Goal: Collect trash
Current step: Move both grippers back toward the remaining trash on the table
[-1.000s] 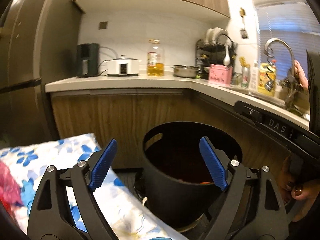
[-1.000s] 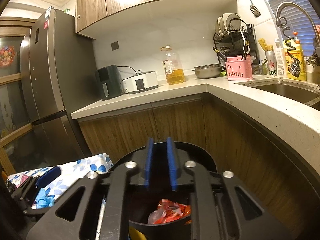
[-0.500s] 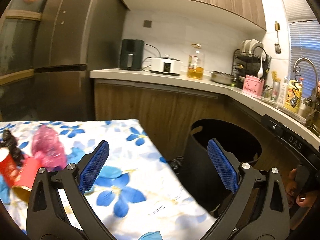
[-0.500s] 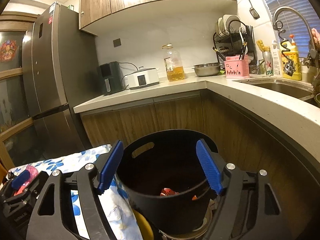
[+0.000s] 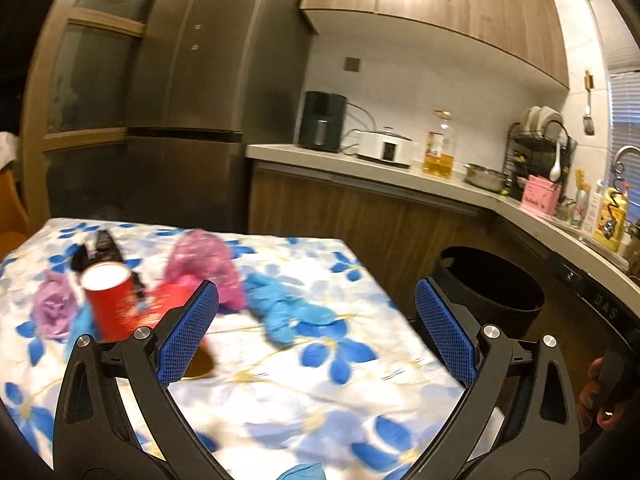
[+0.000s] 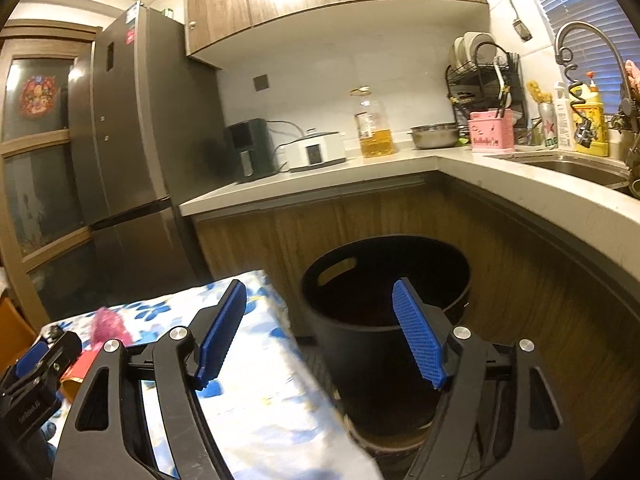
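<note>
Trash lies on the flower-print table cloth (image 5: 320,392): an upright red cup (image 5: 106,300), a crumpled pink bag (image 5: 204,268), a blue glove (image 5: 284,312), a purple wad (image 5: 50,308) and a black wrapper (image 5: 100,248). My left gripper (image 5: 316,286) hangs open and empty above the cloth, the cup and pink bag just beyond its left finger. The black bin (image 6: 384,280) stands on the floor right of the table. My right gripper (image 6: 320,285) is open and empty in front of the bin's rim. The left gripper (image 6: 32,368) shows at the right wrist view's lower left.
A wooden-fronted counter (image 6: 500,184) wraps behind and to the right of the bin, carrying an oil bottle (image 6: 372,128), a cooker (image 6: 316,152) and a sink (image 6: 580,168). A tall fridge (image 5: 192,120) stands behind the table. A person's hand (image 5: 600,392) is at the lower right.
My left gripper swung left, away from the bin, to over the table's trash. My right gripper went from shut to open above the bin and then drew back from it.
</note>
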A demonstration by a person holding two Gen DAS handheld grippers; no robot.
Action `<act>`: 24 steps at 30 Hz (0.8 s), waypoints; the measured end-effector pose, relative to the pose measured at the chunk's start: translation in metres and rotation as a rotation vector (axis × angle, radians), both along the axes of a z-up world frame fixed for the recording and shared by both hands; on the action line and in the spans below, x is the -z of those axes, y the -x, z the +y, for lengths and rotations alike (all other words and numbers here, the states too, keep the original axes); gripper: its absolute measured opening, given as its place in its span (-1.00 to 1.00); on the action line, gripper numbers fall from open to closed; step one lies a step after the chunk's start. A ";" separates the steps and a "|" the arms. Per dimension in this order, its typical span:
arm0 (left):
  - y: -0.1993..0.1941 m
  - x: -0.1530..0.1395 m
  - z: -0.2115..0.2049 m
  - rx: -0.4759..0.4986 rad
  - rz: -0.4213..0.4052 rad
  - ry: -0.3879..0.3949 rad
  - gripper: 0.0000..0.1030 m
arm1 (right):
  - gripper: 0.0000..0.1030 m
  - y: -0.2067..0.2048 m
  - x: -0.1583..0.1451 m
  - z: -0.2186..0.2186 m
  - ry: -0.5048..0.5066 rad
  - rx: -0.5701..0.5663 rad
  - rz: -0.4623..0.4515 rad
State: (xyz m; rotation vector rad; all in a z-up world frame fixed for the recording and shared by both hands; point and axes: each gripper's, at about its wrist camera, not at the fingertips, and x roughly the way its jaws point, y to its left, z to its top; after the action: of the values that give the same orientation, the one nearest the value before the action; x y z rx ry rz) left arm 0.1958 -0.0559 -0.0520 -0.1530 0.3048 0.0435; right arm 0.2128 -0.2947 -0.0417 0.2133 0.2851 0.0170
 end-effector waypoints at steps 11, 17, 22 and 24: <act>0.042 0.004 0.068 -0.150 0.006 -0.021 0.89 | 0.44 0.019 0.016 0.068 0.000 -0.139 0.030; 0.057 0.007 0.104 -0.228 0.017 -0.017 0.89 | 0.44 0.020 0.032 0.112 0.005 -0.229 0.068; 0.067 0.011 0.129 -0.281 0.020 -0.013 0.89 | 0.44 0.019 0.048 0.152 0.036 -0.319 0.106; 0.070 0.014 0.136 -0.297 0.025 -0.016 0.89 | 0.44 0.017 0.054 0.168 0.051 -0.351 0.120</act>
State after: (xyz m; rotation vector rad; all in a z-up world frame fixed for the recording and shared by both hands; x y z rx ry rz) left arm 0.1261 0.0803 -0.0656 -0.1808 0.3045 0.3419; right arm 0.1958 -0.1268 -0.0961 0.1118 0.4399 0.3447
